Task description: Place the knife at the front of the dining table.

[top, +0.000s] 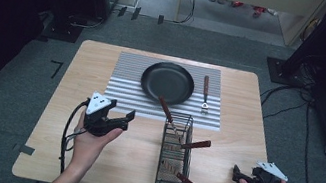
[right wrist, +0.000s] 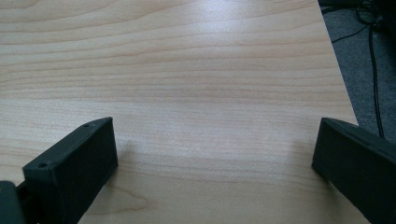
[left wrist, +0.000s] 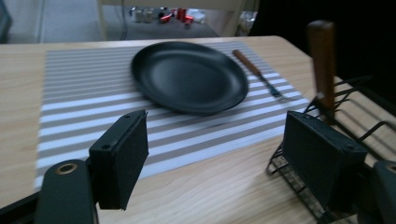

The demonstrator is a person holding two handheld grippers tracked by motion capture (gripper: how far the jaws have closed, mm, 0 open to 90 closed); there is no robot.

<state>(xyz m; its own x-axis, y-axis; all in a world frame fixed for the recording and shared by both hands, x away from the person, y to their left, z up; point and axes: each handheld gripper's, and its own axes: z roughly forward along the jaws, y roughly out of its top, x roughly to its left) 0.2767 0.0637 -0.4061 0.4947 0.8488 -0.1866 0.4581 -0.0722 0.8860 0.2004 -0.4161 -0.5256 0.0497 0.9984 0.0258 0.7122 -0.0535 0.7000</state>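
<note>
While the wire rack (top: 174,154) stands mid-tabletop holding three wooden-handled utensils, the left hand-held gripper (top: 121,118), jaws spread apart, is placed just to its left, nearest the upright handle (left wrist: 322,60) (long axis tilted toward the pan (top: 167,82)). The right hand-held gripper (top: 239,176), likewise empty and wide, is held farther off.

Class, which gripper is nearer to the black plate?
Left. The left gripper sits just off the black plate, beside the striped mat; the right gripper rests at the table's near corner.

Black pan (top: 168,83), striped mat (top: 128,73), perhaps a fork (top: 206,93)
</note>
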